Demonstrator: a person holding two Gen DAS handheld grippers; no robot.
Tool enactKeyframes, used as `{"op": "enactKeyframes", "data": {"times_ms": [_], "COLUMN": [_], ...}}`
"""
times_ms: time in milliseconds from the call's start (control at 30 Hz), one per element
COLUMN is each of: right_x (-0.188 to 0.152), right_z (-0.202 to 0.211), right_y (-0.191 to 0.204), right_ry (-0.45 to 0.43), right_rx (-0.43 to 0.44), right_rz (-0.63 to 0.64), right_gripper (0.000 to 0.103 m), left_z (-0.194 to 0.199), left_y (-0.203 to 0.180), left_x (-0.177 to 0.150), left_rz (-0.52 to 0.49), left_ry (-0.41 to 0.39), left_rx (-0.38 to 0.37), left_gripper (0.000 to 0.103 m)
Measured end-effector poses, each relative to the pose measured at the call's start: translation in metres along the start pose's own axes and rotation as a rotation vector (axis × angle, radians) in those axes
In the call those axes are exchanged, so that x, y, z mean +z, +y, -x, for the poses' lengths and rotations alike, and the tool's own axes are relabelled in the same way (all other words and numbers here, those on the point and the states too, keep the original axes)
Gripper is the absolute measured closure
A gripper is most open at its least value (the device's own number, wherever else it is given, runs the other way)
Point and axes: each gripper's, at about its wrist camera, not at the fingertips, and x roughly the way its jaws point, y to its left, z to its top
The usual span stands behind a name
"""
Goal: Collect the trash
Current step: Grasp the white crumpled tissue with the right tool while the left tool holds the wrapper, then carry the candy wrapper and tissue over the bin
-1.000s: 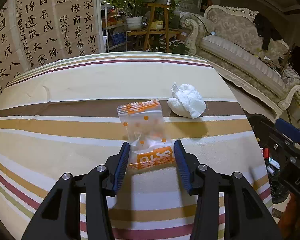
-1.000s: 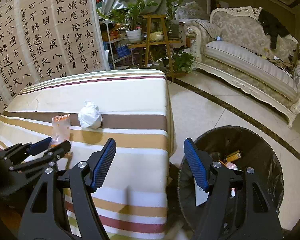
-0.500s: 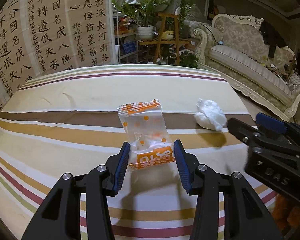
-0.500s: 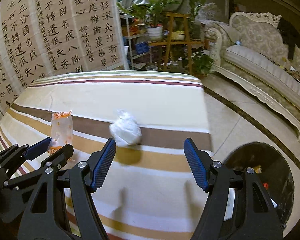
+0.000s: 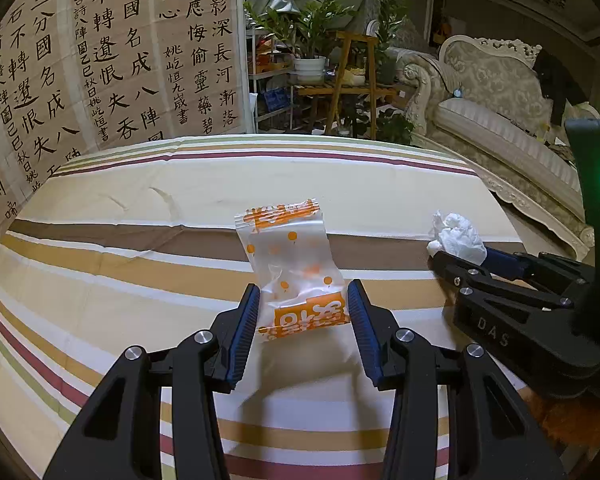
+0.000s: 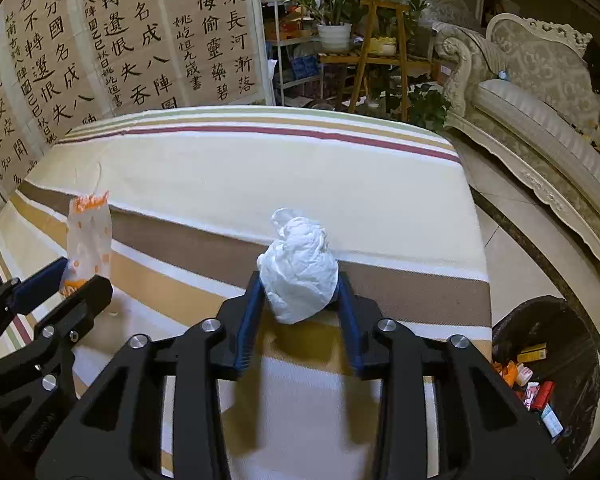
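Observation:
A clear wrapper with orange print (image 5: 288, 256) hangs between the pads of my left gripper (image 5: 303, 292), which is shut on its lower end just above the striped tablecloth (image 5: 140, 264). The right wrist view shows the same wrapper (image 6: 89, 236) and left gripper (image 6: 80, 276) at the left edge. A crumpled white tissue (image 6: 300, 264) lies on the brown stripe. My right gripper (image 6: 299, 280) straddles it, its jaws closing, and both blue pads touch the tissue's sides. In the left wrist view the tissue (image 5: 458, 238) and right gripper (image 5: 466, 258) are at the right.
A black-lined trash bin (image 6: 540, 300) with several wrappers and boxes inside stands on the tiled floor off the table's right edge. An ornate sofa (image 6: 540, 80) and a wooden plant stand (image 6: 376, 52) are beyond. A calligraphy screen (image 6: 120, 40) stands behind the table.
My right gripper swung left from above the bin to the tissue, and its jaws narrowed around it. The left gripper kept its hold on the wrapper and shifted slightly.

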Motion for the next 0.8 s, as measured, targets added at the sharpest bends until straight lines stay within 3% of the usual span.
{"op": "enactKeyframes", "data": {"times_ms": [467,800], "right_x": [-0.039,-0.082], "right_z": [0.051,0.104], "right_y": [-0.043,-0.108], "right_ry": [-0.059,-0.115], "right_rx": [-0.036,-0.180], "right_rz": [-0.102,-0.208], "right_gripper": [0.069,0.069], "left_z": [0.023,0.039], "left_y": [-0.039,-0.106], "left_x": [-0.008,-0.018], "left_rz": [-0.054,-0.145], "left_ry": [-0.035,-0.053], "left_rx": [-0.075,-0.192], "left_gripper": [0.058,0.058]}}
